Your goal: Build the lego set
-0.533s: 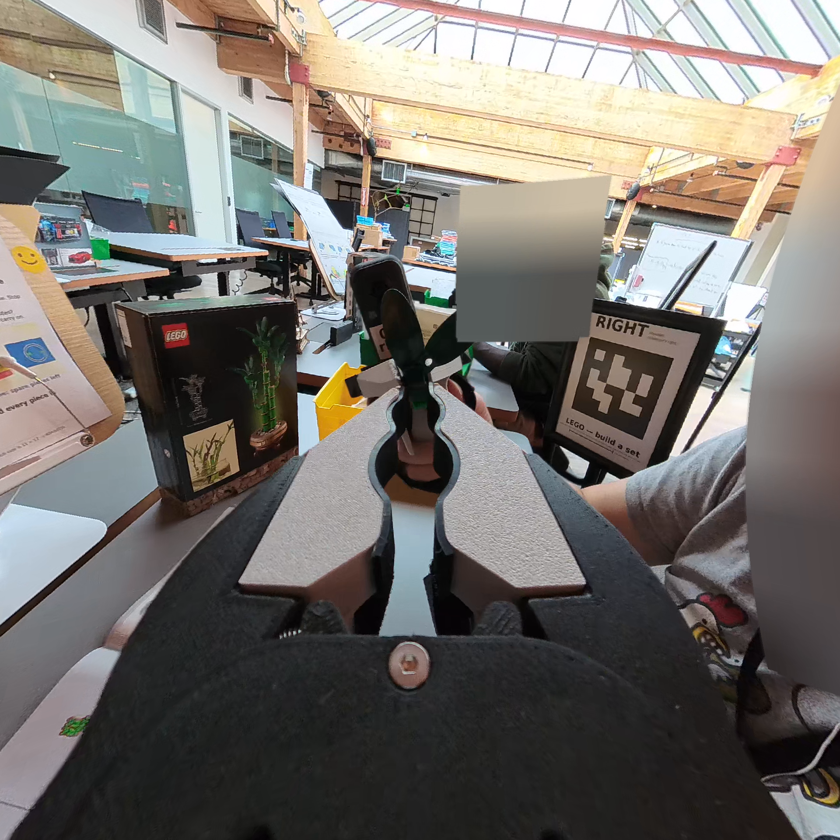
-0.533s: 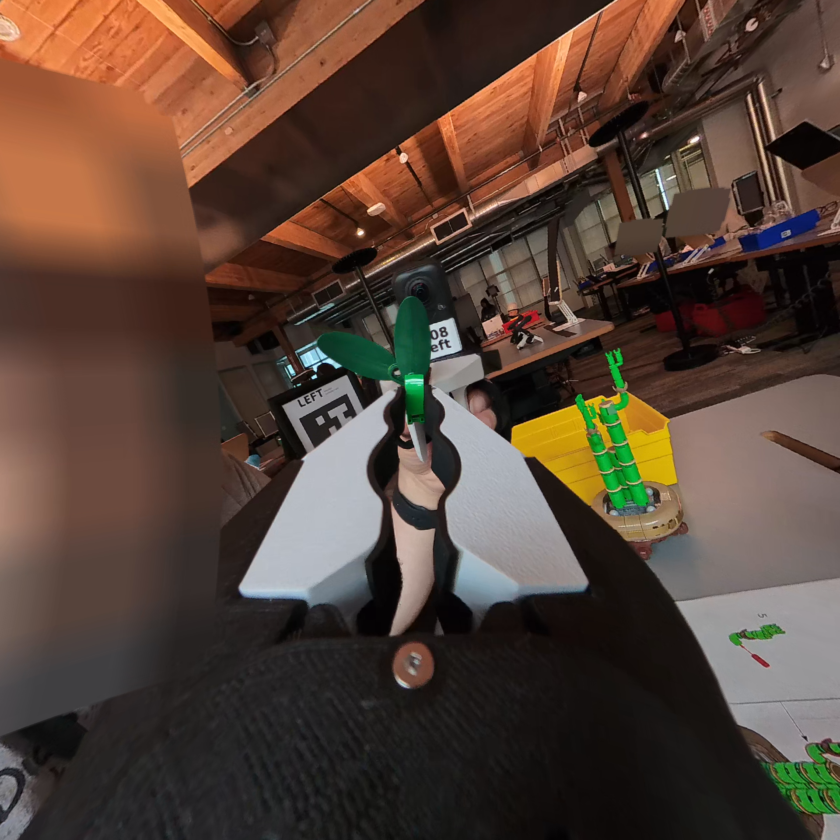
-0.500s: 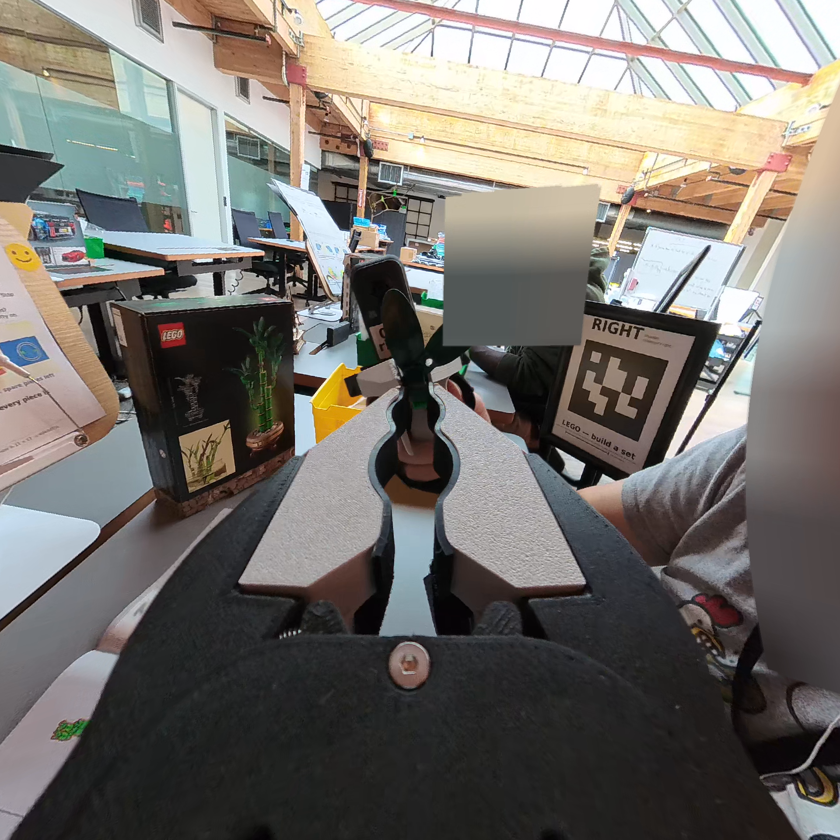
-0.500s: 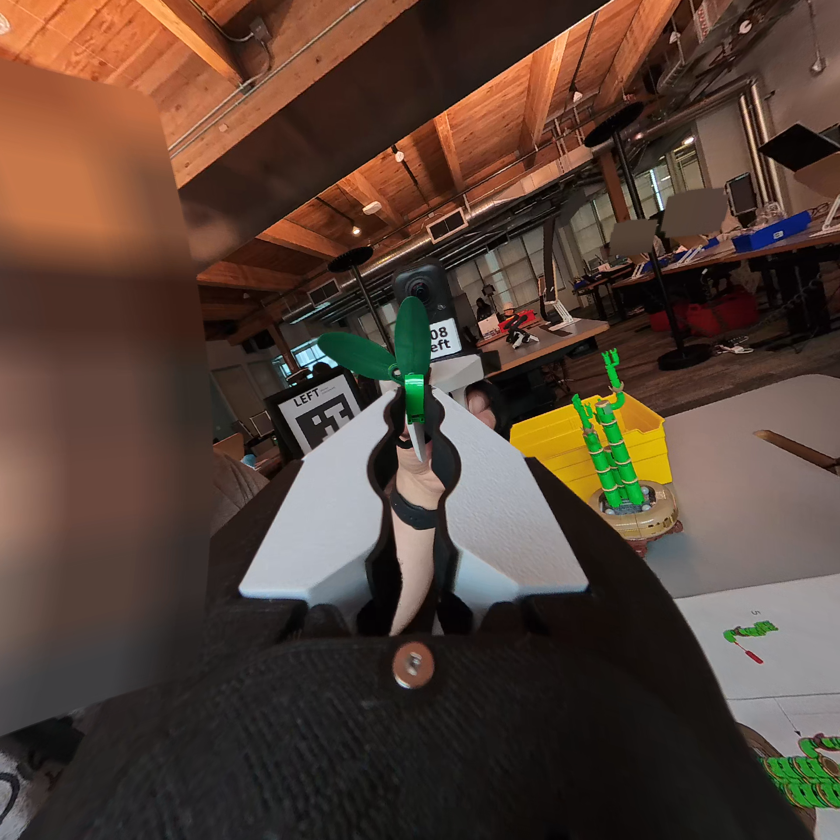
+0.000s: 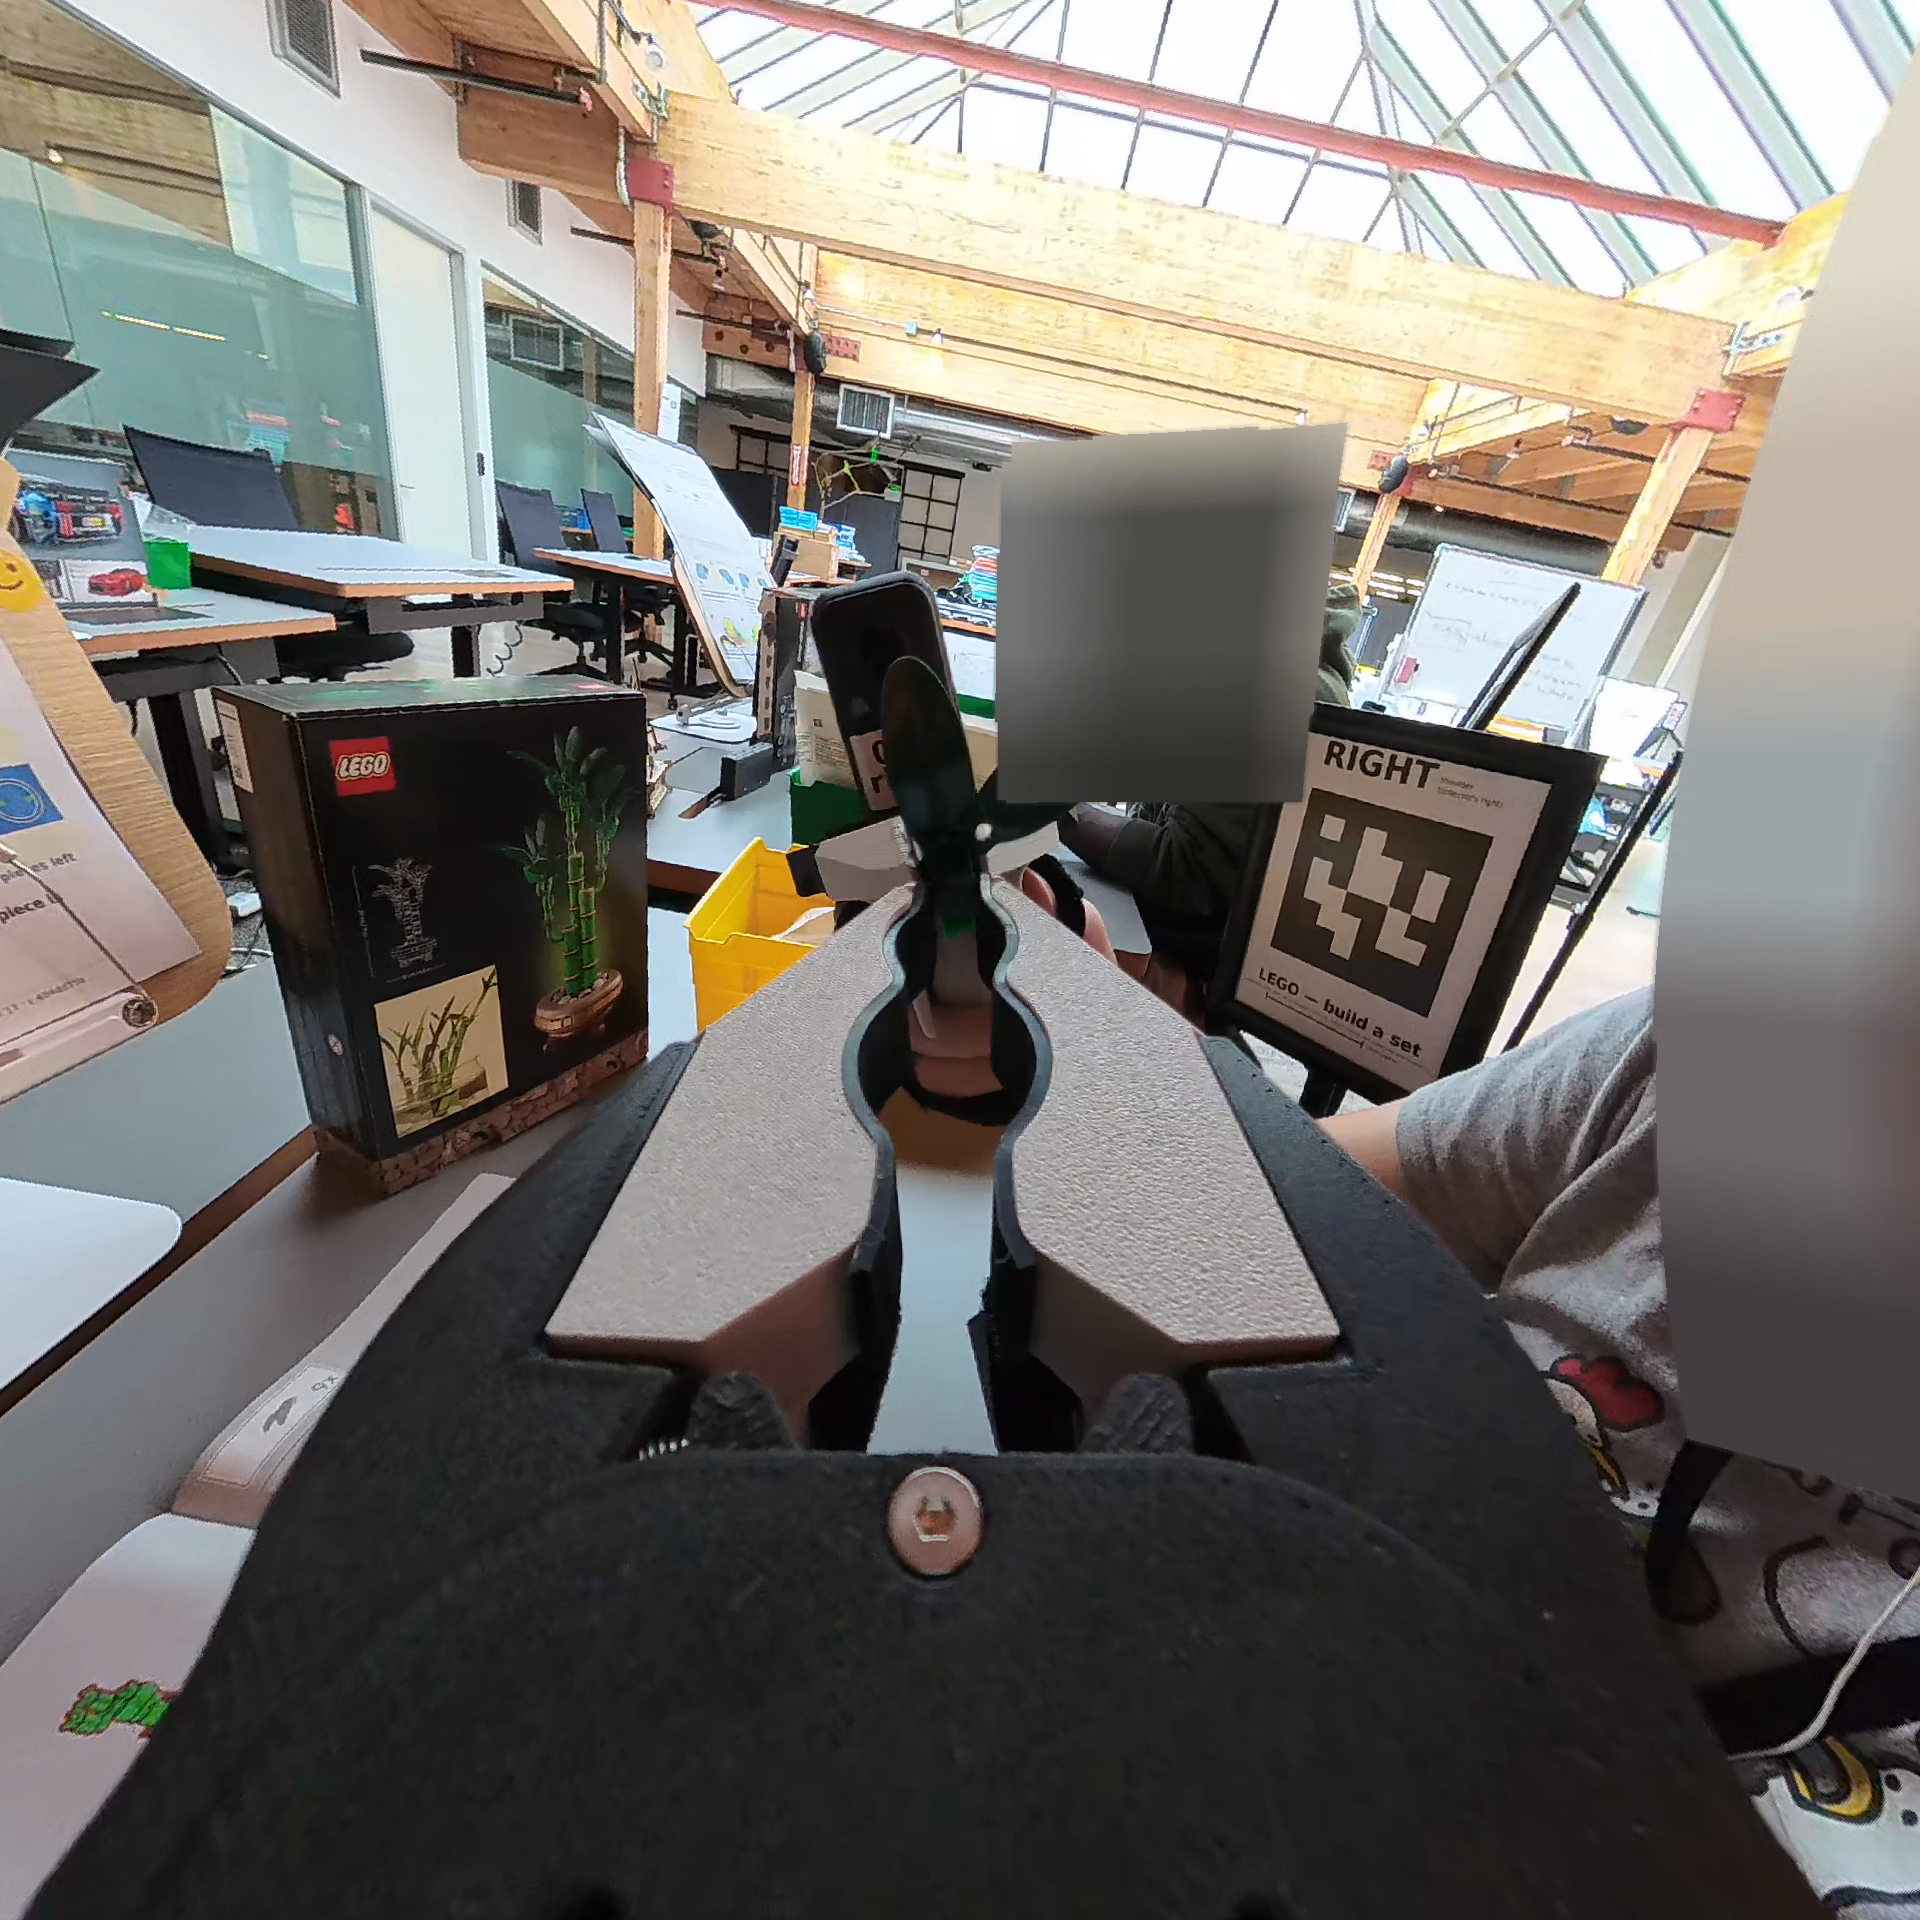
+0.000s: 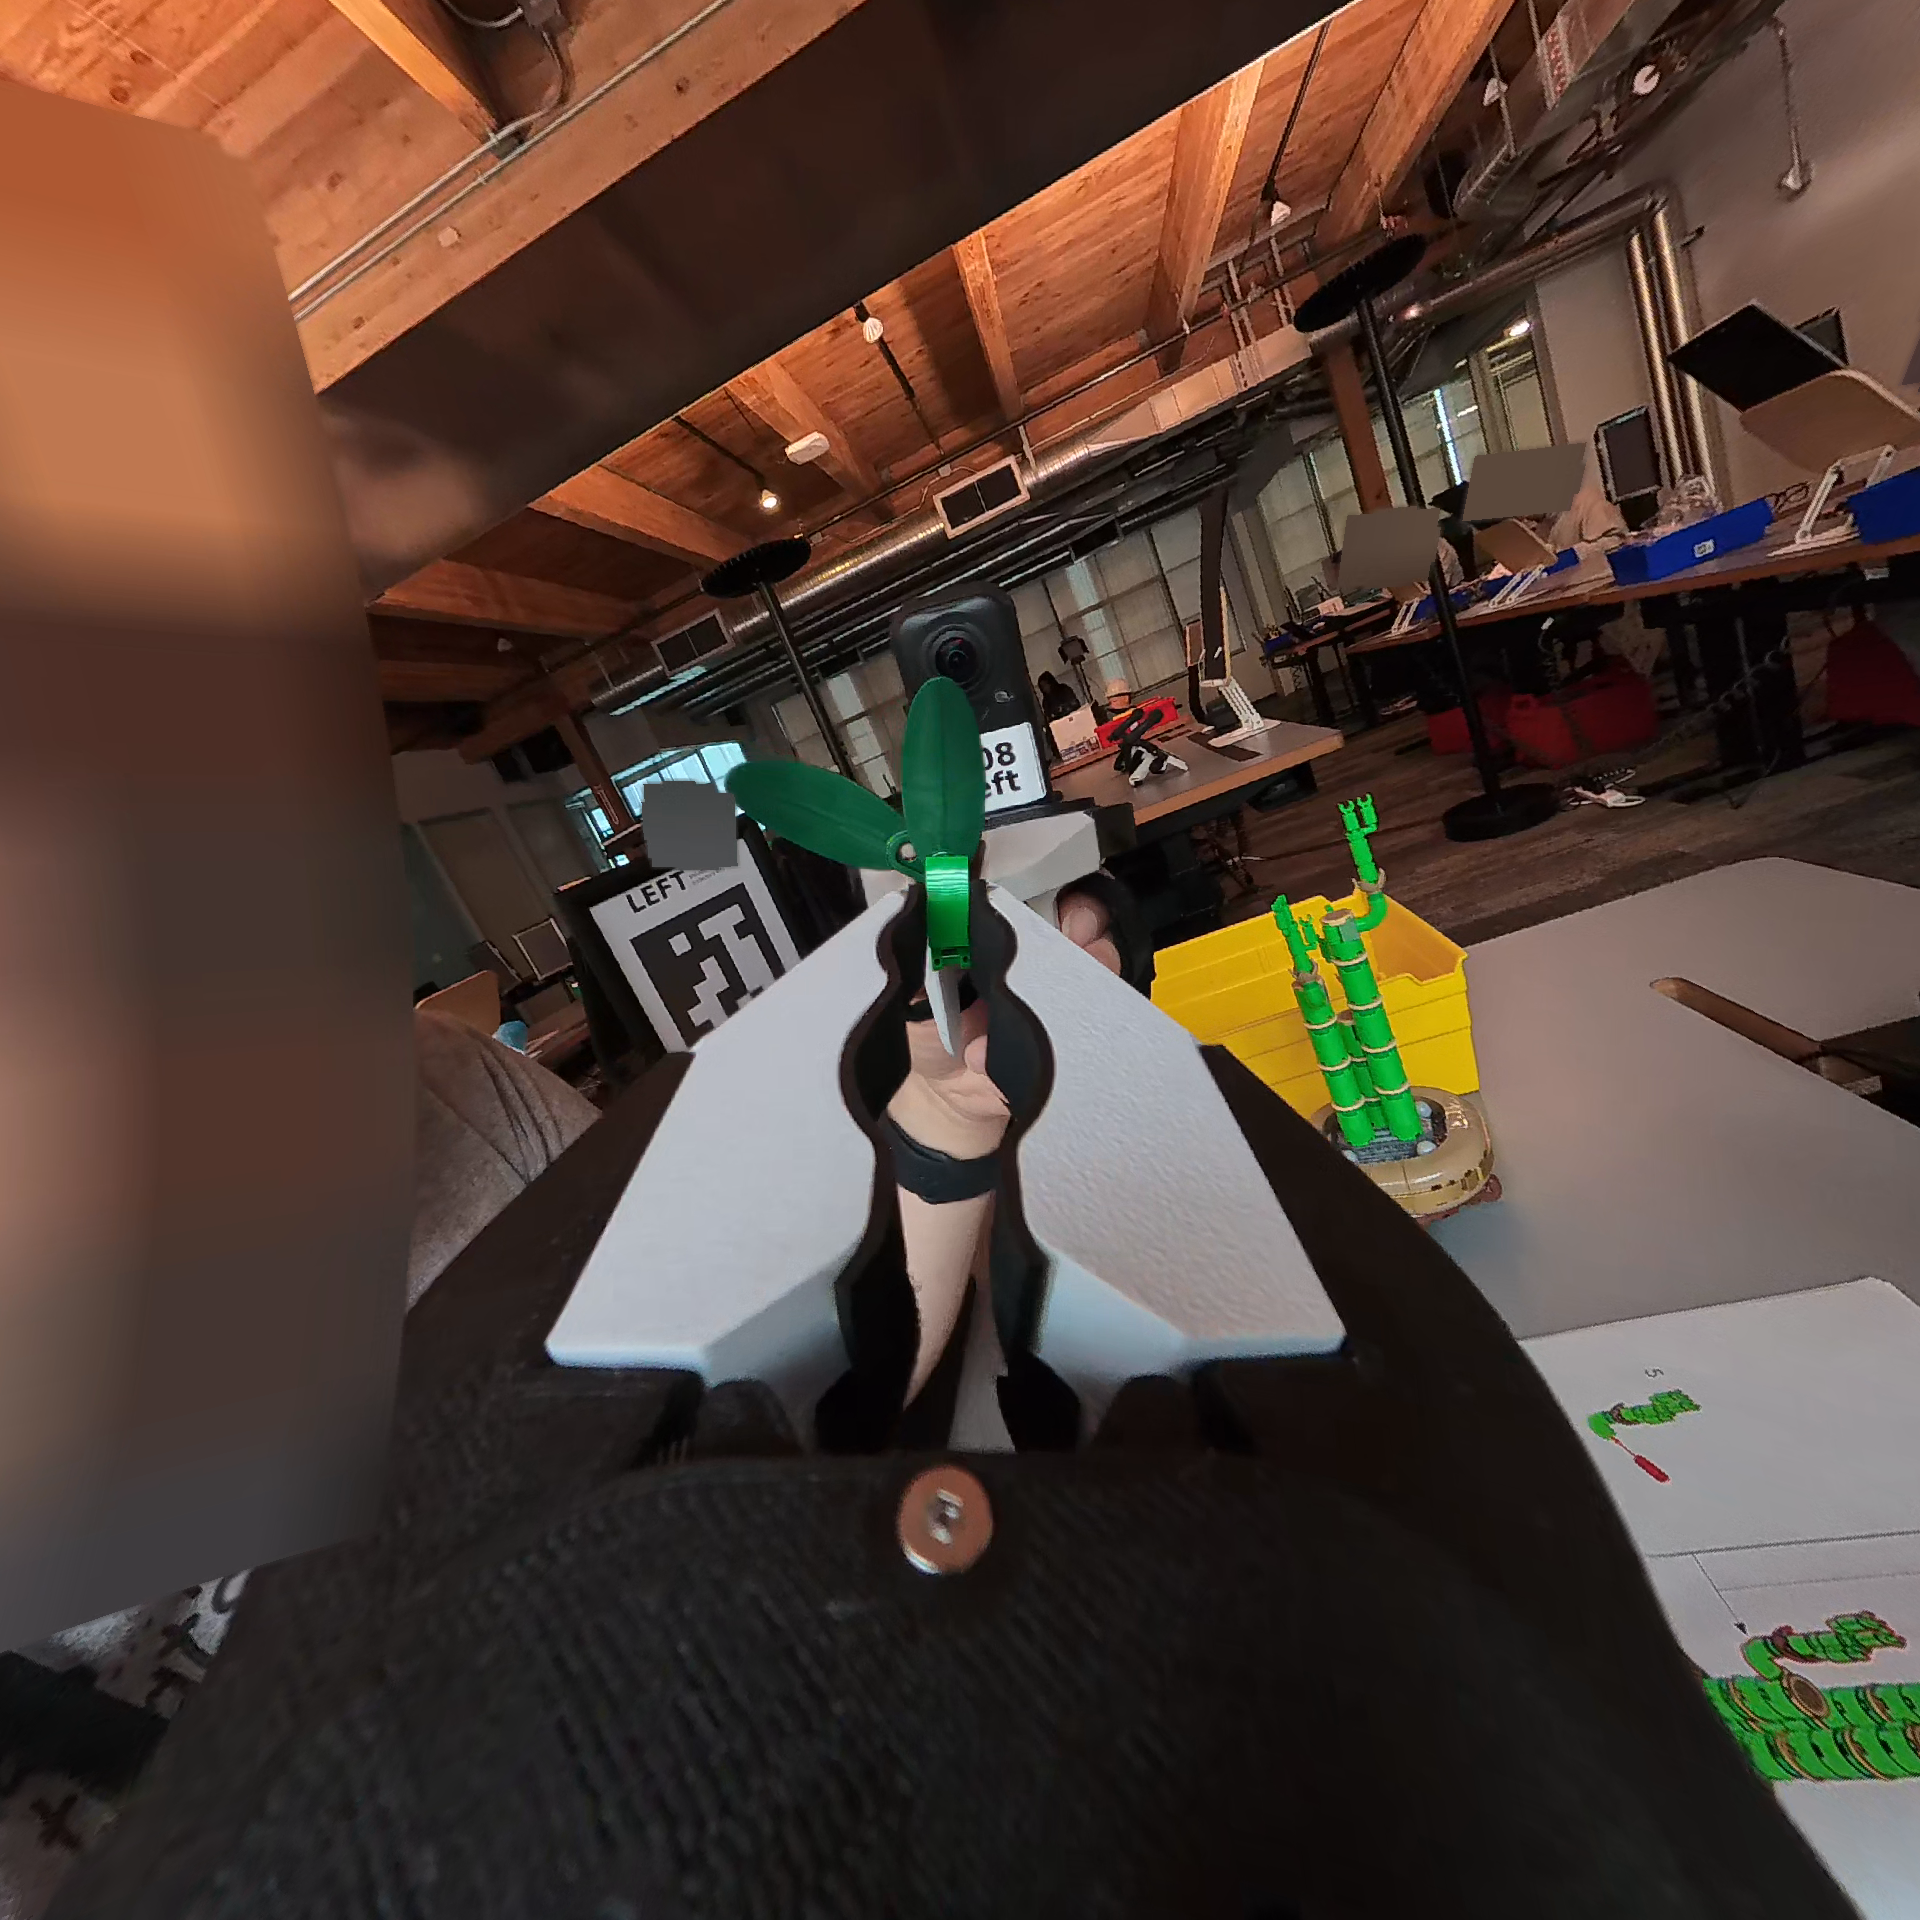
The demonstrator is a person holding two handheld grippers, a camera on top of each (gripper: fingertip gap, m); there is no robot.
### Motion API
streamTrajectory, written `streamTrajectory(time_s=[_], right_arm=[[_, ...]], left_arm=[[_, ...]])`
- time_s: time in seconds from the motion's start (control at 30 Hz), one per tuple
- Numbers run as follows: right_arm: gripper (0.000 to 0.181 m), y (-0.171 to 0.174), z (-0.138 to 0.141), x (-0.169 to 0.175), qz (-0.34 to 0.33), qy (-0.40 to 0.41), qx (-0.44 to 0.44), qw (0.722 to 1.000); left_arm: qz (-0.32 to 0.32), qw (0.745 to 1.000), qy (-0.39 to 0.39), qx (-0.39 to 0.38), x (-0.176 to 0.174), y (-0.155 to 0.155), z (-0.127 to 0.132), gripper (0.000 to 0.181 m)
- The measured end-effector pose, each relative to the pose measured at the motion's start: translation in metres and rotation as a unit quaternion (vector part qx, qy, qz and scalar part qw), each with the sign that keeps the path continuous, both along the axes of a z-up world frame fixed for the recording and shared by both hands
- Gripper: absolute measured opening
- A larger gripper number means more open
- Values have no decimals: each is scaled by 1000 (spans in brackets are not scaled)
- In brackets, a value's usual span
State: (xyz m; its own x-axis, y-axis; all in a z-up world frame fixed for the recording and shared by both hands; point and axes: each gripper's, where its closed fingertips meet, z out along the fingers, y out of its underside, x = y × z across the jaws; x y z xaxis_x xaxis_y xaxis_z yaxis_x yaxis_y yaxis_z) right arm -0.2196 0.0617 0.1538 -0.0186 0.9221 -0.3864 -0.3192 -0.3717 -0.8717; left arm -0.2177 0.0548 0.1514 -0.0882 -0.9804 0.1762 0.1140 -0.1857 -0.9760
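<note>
Right wrist view first: my right gripper (image 6: 948, 925) is pinched on a small green leaf piece (image 6: 940, 821), its bright green stem clamped between my fingertips, one dark leaf standing straight up toward twelve o'clock and another fanning out toward ten. My left gripper (image 6: 1039, 847) faces me just behind the leaves, tips meeting mine at the same piece. Out at three o'clock the half-built bamboo model (image 6: 1351, 1039) stands upright on its round tan base on the grey table (image 6: 1662, 1039), just in front of a yellow bin (image 6: 1236, 987). An instruction sheet (image 6: 1766, 1455) lies at four to five o'clock.

From the left wrist view, my left gripper (image 5: 948, 914) is pressed nearly together on the leaf piece (image 5: 935, 769), which looks dark against the light; my right gripper (image 5: 862, 868) sits right behind it. At nine o'clock the black set box (image 5: 447, 914) stands upright on the table (image 5: 125, 1091), with the yellow bin (image 5: 748, 925) just right of it. A framed marker sign (image 5: 1382, 904) stands at two o'clock.
</note>
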Motion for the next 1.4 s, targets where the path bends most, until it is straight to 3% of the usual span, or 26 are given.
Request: streamTrajectory(time_s=[0.03, 0.4, 0.8, 1.03, 1.13, 1.27, 1.4], right_arm=[[6, 0, 0, 0, -4, -3, 3, 1000], [6, 3, -3, 5, -56, -55, 42, 996], [6, 9, -7, 2, -77, -59, 42, 994], [6, 3, 1, 6, -4, 7, 12, 1000], [6, 1, 4, 6, 16, 39, 17, 999], [6, -3, 6, 2, 10, 49, 49, 998], [6, 3, 3, 6, -9, 39, 58, 998]], left_arm=[[0, 1000, 4, 1, 0, 0, -1, 5], [23, 1000, 19, 6, 6, 3, -4, 5], [61, 997, 40, 19, 4, 11, -7, 5], [49, 998, 19, 36, 7, 3, -1, 6], [64, 996, 46, 46, 11, 4, -7, 32], [60, 996, 31, 52, 14, 1, -3, 11], [86, 993, 45, 74, 16, 5, -5, 6]])
